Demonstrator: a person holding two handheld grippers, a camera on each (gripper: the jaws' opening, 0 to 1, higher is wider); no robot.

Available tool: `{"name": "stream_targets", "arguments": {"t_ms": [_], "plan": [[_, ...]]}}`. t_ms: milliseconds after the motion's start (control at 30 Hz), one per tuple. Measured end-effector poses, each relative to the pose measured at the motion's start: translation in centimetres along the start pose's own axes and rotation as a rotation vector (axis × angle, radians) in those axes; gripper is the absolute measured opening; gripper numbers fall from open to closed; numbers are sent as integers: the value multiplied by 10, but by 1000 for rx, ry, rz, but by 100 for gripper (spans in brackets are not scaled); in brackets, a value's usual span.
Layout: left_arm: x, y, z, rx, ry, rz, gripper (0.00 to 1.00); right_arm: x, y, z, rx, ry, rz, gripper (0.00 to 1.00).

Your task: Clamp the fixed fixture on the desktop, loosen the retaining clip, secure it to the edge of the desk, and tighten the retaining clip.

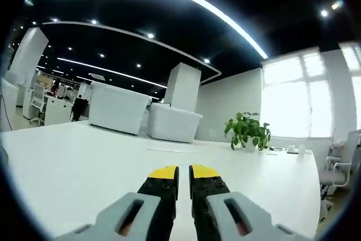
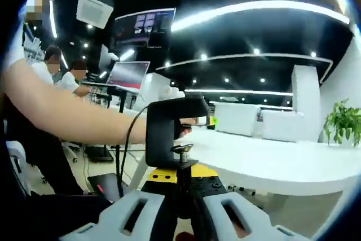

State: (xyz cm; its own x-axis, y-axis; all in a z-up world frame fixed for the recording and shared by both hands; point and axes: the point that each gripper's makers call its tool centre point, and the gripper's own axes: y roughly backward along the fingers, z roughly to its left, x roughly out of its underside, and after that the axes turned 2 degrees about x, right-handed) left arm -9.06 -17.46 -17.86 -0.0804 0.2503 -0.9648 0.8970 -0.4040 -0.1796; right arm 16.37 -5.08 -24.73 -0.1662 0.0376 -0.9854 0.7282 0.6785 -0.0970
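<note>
A black C-shaped clamp fixture sits over the near edge of the white desk, its upper arm on top of the desktop. Its screw pad is just under the desk edge, and the screw shaft runs down between the yellow-tipped jaws of my right gripper, which is shut on it. A person's bare forearm reaches in from the left to the clamp's upper arm. My left gripper hovers low over the white desktop, jaws almost touching with nothing between them.
A potted plant and small items stand at the far right of the desk, and a chair is beside it. White cabinets lie beyond. Monitors on stands and seated people are at the left.
</note>
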Motion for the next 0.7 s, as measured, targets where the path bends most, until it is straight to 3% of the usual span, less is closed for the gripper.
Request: {"name": "stream_targets", "arguments": {"t_ms": [167, 300, 700], "plan": [[2, -2, -2, 16, -13, 12, 9, 11, -17, -5, 12, 37, -27, 2], [3, -4, -3, 22, -23, 18, 9, 19, -29, -6, 14, -13, -35, 2], [10, 0, -16, 58, -77, 48, 9, 52, -42, 4, 9, -33, -23, 2]]}}
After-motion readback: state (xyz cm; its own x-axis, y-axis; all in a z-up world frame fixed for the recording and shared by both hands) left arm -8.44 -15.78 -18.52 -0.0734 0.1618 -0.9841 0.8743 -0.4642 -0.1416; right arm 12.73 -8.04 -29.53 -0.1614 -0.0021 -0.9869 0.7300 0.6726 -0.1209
